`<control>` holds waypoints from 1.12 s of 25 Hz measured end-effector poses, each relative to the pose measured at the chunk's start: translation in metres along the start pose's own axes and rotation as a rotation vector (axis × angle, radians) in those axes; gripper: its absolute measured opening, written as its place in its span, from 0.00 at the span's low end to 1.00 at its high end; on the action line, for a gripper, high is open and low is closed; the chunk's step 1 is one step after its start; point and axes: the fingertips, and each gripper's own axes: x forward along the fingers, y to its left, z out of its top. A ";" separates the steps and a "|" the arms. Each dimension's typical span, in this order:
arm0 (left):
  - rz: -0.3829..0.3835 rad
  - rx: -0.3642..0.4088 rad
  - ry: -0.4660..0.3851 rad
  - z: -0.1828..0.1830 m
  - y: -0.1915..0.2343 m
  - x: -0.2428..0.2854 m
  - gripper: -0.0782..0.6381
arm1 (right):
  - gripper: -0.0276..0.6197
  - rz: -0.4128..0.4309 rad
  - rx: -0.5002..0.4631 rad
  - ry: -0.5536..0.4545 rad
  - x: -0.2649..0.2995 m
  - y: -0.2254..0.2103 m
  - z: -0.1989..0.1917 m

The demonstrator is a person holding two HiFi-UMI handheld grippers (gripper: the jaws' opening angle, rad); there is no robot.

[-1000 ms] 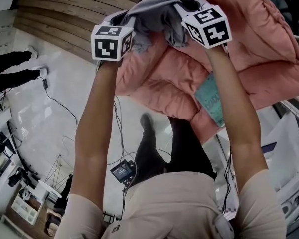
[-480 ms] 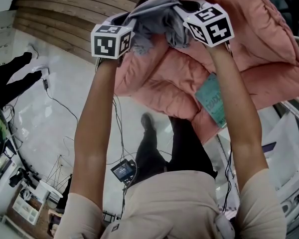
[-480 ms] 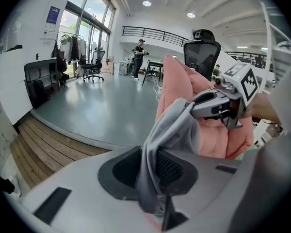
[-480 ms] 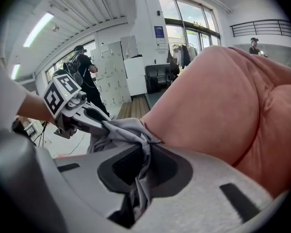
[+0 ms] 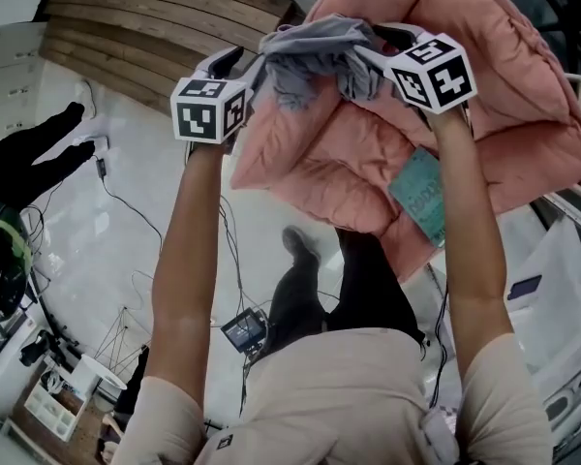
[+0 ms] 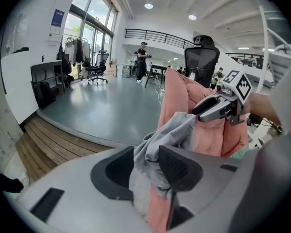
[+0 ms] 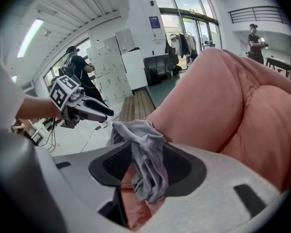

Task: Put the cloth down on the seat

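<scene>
A crumpled grey cloth (image 5: 310, 51) lies on top of the puffy pink seat cushion (image 5: 484, 114), stretched between my two grippers. My left gripper (image 5: 234, 62) is at its left end and my right gripper (image 5: 373, 46) at its right end. Both have just been opening. In the left gripper view the cloth (image 6: 160, 144) hangs loose between the parted pads of the left gripper (image 6: 145, 164). In the right gripper view the cloth (image 7: 145, 149) drapes slack through the gap of the right gripper (image 7: 145, 166). No pad presses on it.
A green label (image 5: 421, 197) hangs from the cushion's front. Below are a pale floor with cables (image 5: 126, 211), a small device (image 5: 244, 329) and a wooden step (image 5: 155, 37). A person's dark sleeve and hand (image 5: 29, 153) reach in at left. A white rail (image 5: 571, 206) runs at right.
Both pairs of jaws have spread apart and let the cloth go slack on the cushion. Both hands have drawn back a little towards me.
</scene>
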 end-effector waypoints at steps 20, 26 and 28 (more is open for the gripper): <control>0.042 0.052 -0.342 0.055 -0.036 -0.239 0.19 | 0.08 -0.146 0.026 -0.275 -0.158 0.104 0.081; 0.037 0.075 -0.432 0.061 -0.059 -0.321 0.14 | 0.03 -0.146 -0.048 -0.346 -0.217 0.164 0.106; 0.033 0.080 -0.427 0.053 -0.068 -0.341 0.14 | 0.03 -0.166 -0.071 -0.342 -0.233 0.182 0.106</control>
